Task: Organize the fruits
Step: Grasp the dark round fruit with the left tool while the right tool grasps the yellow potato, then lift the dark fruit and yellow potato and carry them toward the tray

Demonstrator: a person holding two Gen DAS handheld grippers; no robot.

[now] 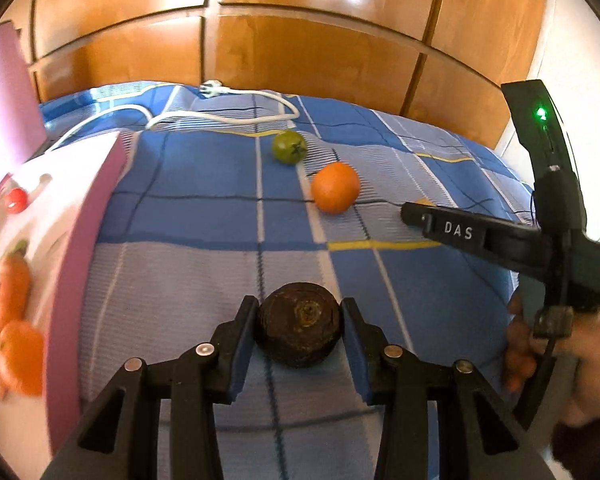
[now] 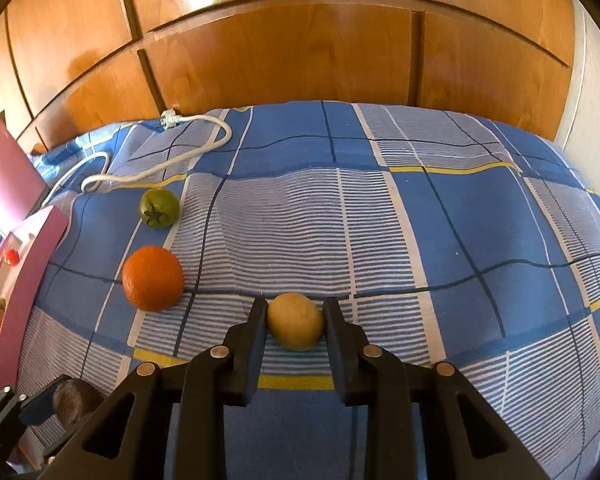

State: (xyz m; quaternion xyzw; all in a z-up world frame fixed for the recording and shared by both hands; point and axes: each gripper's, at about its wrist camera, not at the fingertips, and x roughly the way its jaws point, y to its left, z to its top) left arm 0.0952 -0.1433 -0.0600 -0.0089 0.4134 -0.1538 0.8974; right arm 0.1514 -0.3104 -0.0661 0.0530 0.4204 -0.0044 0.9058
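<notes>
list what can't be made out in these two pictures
- Box contents, left wrist view: blurred, cut off by the left edge.
- Yellow fruit, left wrist view: hidden behind the right tongs.
- Dark round thing between the left tongs: grip or mere touch unclear; kind too dark to tell.

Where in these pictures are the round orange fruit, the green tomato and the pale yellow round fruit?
Round orange fruit (image 2: 153, 278): right wrist view, middle of its skin.
Green tomato (image 2: 159, 208): right wrist view, near its dark calyx.
Pale yellow round fruit (image 2: 296, 321): right wrist view, centre of its front.
</notes>
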